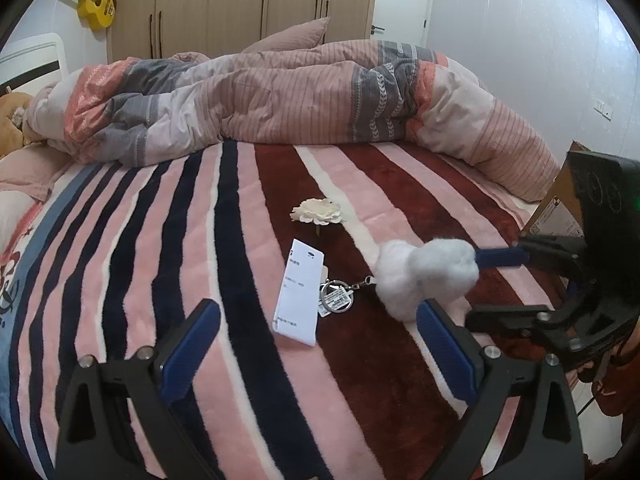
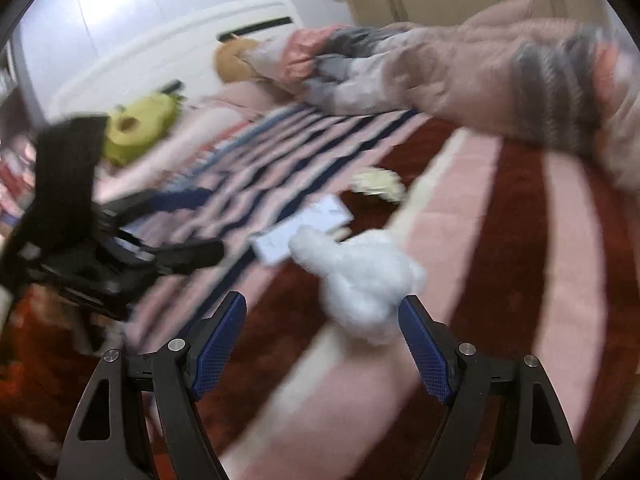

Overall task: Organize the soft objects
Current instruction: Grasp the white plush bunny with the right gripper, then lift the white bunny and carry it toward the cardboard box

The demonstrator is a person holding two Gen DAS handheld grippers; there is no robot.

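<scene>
A white fluffy plush keychain lies on the striped blanket, with a metal ring and a white paper tag attached. A cream fabric flower lies just beyond it. My left gripper is open and empty, near the front of the bed. My right gripper reaches in from the right, open, with one blue finger at the plush's far side. In the blurred right wrist view the plush sits just ahead of my open right gripper, toward its right finger; the left gripper shows at left.
A rumpled striped duvet and a pillow lie across the back of the bed. A cardboard box stands at the right edge. A green plush and a brown plush lie near the headboard. Wardrobes and a yellow guitar are behind.
</scene>
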